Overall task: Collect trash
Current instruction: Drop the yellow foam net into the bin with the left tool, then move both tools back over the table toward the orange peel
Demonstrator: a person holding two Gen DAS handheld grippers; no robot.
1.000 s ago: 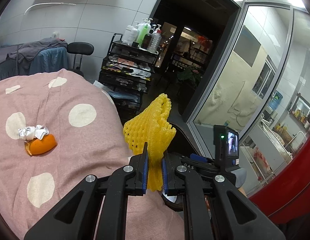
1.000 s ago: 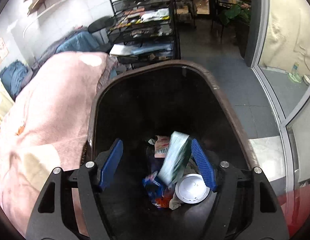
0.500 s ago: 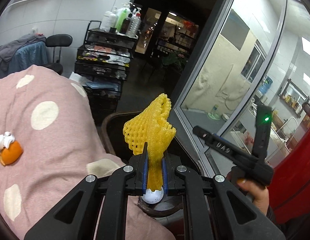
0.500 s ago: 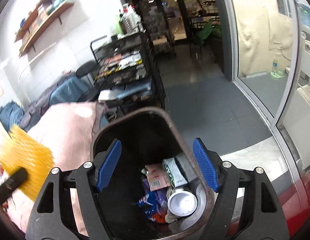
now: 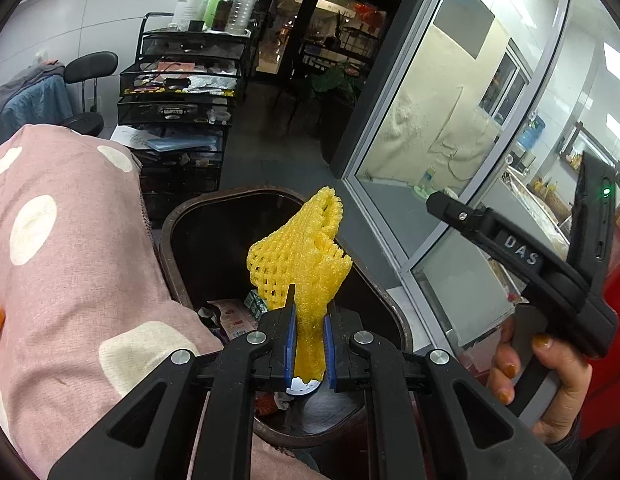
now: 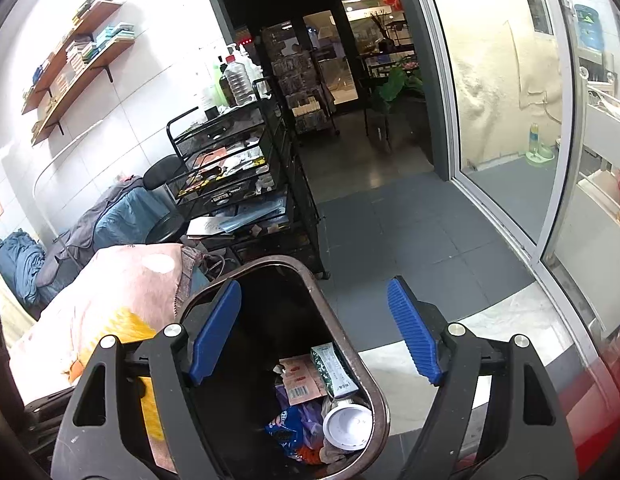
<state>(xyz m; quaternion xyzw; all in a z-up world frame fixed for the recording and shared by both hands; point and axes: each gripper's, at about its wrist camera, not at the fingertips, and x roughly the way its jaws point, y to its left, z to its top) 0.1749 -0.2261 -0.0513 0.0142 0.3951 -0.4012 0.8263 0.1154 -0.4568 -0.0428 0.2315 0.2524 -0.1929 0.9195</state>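
My left claw (image 5: pixel 307 350) is clamped on the yellow net (image 5: pixel 299 258) by its lower end, so the net stands up over the open bin (image 5: pixel 394 312) beside the bed (image 5: pixel 73 248), ready to drop among the trash (image 6: pixel 322 412) inside. My right claw (image 6: pixel 316 330) has just been opening, nothing between its jaws, held off to the side to leave the bin's mouth free.

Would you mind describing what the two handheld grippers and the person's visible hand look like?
Both grippers are matte black plastic frames with silver screw heads and ribbed blue finger pads. The left gripper has triangular cutouts in its arms. The right gripper, seen side-on from the left camera, carries white "DAS" lettering and a green indicator light. The right hand wears orange-brown nail polish.
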